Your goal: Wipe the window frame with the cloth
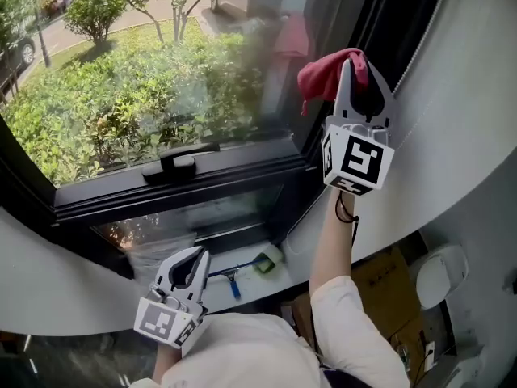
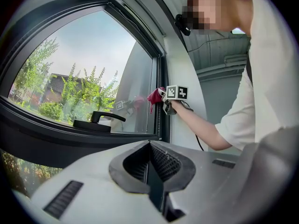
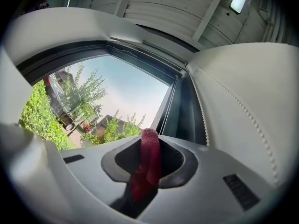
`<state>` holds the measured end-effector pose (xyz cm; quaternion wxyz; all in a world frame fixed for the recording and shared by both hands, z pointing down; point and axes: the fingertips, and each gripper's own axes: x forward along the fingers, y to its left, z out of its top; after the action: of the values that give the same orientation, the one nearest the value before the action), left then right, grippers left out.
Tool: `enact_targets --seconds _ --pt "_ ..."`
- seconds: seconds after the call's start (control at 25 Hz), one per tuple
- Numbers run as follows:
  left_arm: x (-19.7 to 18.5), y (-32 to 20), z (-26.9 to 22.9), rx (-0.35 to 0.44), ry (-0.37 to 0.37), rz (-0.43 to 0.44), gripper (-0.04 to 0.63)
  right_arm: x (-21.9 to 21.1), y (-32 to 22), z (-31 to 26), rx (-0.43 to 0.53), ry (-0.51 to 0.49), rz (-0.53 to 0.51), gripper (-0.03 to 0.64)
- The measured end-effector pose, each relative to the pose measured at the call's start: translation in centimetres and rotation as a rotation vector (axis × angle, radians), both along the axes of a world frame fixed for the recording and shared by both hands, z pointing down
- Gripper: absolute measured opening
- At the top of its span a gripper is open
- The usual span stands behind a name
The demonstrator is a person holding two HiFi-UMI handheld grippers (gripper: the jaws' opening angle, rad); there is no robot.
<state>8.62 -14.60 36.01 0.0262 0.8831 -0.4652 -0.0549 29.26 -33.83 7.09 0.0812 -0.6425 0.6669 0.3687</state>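
My right gripper (image 1: 355, 56) is raised and shut on a red cloth (image 1: 321, 74), which bunches out to the left of the jaws. The cloth is held up by the dark vertical post of the window frame (image 1: 365, 24) at the window's right side; I cannot tell if it touches. In the right gripper view the red cloth (image 3: 149, 157) fills the jaws, with the frame post (image 3: 184, 104) just beyond. My left gripper (image 1: 191, 262) hangs low under the sill, shut on nothing. The left gripper view shows the right gripper (image 2: 171, 99) and cloth (image 2: 154, 96) at the post.
A black window handle (image 1: 181, 162) sits on the lower horizontal frame bar (image 1: 202, 186). A white curved wall with a bead chain (image 1: 422, 37) flanks the post on the right. A small blue-handled tool (image 1: 241, 275) lies on the sill. A cardboard box (image 1: 389, 278) stands below.
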Motion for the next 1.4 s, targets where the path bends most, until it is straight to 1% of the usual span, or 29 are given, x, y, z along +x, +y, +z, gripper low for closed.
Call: enact_targets --seconds 0.36,0.8,1.4 --pt "-0.6 0.0 -0.1 0.0 0.003 -0.009 0.011 0.2 0.2 0.9 0.001 -0.037 -0.004 0.092" --pt "-0.3 0.1 0.0 -0.009 0.004 0.002 0.011 0.2 -0.1 2.6 -0.026 -0.03 -0.006 0.092" --pt "-0.5 0.3 0.0 -0.011 0.004 -0.004 0.011 0.3 -0.1 4.0 -0.057 -0.029 -0.011 0.092"
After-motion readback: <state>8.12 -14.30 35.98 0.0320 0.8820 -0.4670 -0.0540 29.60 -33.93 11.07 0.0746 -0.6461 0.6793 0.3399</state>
